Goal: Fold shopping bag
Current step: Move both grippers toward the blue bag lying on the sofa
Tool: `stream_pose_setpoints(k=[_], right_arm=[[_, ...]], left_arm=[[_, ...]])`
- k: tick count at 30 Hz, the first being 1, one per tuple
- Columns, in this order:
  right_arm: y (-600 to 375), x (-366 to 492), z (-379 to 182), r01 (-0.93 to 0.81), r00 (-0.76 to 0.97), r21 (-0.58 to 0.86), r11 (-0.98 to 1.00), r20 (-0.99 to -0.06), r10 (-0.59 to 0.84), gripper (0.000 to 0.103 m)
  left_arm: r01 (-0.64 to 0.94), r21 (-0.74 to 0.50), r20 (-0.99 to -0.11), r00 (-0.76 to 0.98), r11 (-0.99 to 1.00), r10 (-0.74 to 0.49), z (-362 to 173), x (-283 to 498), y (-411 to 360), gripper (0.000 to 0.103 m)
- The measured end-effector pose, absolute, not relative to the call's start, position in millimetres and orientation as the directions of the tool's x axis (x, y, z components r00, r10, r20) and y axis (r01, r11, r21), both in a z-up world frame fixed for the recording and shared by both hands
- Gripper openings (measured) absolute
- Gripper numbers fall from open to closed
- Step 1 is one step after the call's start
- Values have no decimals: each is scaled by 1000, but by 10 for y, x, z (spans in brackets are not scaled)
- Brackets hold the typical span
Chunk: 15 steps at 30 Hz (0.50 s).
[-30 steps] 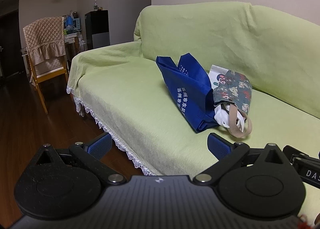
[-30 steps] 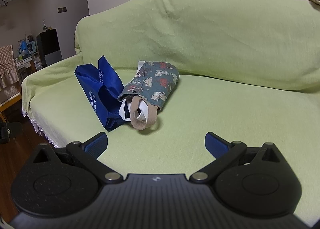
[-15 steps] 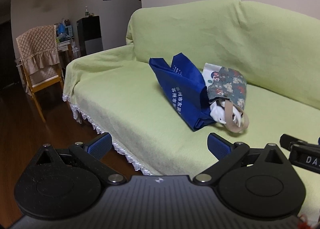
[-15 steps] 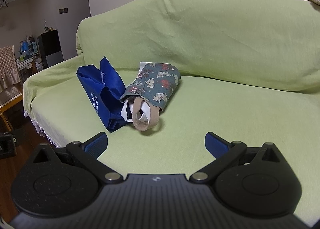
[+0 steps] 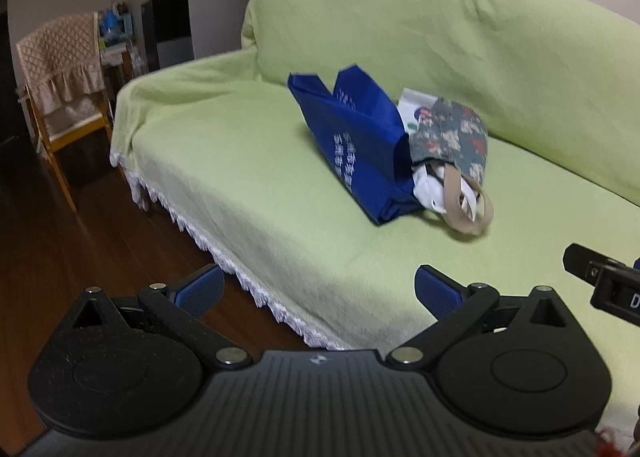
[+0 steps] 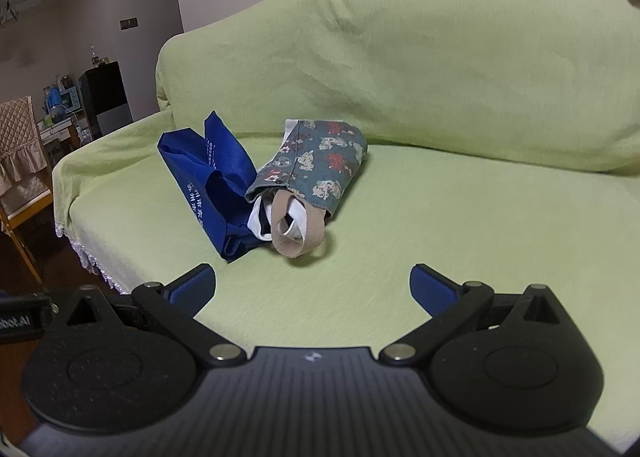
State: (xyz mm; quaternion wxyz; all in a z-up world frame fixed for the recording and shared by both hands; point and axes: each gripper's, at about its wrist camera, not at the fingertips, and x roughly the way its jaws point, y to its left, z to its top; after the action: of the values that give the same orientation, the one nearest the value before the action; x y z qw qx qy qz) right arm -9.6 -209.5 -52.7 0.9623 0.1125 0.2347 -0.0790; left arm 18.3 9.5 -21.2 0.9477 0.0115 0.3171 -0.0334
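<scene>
Blue-padded grippers (image 5: 318, 289) (image 6: 312, 285) agape, level, empty.

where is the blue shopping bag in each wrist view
Left wrist: blue shopping bag right of centre on the sofa seat, left of the floral bag.
Right wrist: blue shopping bag left of centre, again left of the floral bag.
Shared landmark: the floral bag's beige handle loop.

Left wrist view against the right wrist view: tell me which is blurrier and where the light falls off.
Left wrist view: motion blur smears the white print on the blue bag and the lace sofa edge; the floor and chair at left sit in dim light. Right wrist view: sharper, the floral bag pattern reads clearly; fisheye bends the sofa back; the room at left is dark.
</scene>
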Motion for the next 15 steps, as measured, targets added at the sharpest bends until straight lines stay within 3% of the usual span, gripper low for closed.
stream_pose_setpoints(k=[9,12,15], right_arm=[[-2116,-146,-565,163,908,198,967,-414,-68,102],[-2102,-225,-557,185,943,187,965,-311,-121,102],[-2090,-342,-554,206,972,174,963,-147,-181,102]], left_arm=[[62,-80,-632,769,995,-99,-290,255,171,102],[35,-159,-629,767,987,-128,-337,294,270,102],[32,-234,-633,754,972,-177,-401,349,394,102]])
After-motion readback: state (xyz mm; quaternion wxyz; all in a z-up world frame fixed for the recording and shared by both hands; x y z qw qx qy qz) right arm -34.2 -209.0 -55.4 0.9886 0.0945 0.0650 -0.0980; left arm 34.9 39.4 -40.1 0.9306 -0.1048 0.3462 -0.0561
